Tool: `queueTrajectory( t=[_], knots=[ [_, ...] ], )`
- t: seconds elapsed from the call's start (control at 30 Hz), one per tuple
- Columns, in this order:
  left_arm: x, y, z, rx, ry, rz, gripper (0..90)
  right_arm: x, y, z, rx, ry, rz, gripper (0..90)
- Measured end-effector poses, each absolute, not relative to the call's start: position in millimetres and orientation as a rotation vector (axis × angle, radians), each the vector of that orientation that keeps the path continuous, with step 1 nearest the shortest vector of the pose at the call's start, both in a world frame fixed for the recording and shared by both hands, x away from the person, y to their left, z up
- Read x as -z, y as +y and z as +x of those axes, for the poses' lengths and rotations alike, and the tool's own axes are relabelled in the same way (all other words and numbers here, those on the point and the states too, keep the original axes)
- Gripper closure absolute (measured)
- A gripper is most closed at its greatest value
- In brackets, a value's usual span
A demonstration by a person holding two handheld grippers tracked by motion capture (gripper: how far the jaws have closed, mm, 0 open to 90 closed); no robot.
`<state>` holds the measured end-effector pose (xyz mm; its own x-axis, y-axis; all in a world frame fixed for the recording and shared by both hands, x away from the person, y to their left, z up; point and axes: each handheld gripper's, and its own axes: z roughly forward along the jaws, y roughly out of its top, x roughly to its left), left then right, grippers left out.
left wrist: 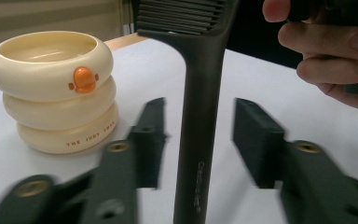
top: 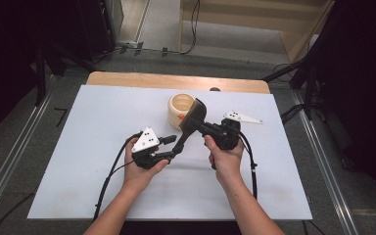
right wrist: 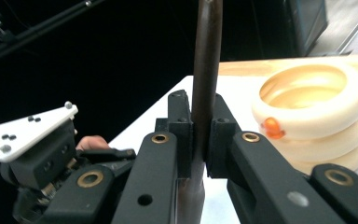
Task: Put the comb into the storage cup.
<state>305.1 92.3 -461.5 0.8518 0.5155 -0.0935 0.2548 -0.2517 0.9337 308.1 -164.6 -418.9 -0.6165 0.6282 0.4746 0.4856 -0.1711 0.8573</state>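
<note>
Our right claw [right wrist: 199, 140] clamps the comb [top: 192, 120] so it stays aloft, while our left claw [left wrist: 198, 140] gapes around its handle, ready to take over.

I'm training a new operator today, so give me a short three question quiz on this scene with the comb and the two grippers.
1. True or false: the right gripper is clamped on the black comb.
2. How do the left gripper jaws stand? A shut on the handle, B open either side of it.
3. What colour is the duck mark on the cream ringed cup?

Key: 1 true; 2 B; 3 orange.
</note>
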Motion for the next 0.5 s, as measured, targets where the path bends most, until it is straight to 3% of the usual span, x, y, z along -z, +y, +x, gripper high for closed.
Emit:
queueTrajectory(
  t=[0.03,0.3,0.5],
  knots=[
    [461.1,95.0,306.3,-0.263,0.591,1.838,35.9,416.7,-165.7,307.4,-1.898,1.939,1.303,81.9],
    [464.7,123.4,309.7,-0.221,0.641,1.779,17.0,411.5,-163.6,304.8,-1.832,1.952,1.221,82.0],
    [467.1,140.2,306.9,-0.209,0.660,1.769,8.8,410.2,-161.1,305.0,-1.820,1.949,1.191,81.9]
  ],
)
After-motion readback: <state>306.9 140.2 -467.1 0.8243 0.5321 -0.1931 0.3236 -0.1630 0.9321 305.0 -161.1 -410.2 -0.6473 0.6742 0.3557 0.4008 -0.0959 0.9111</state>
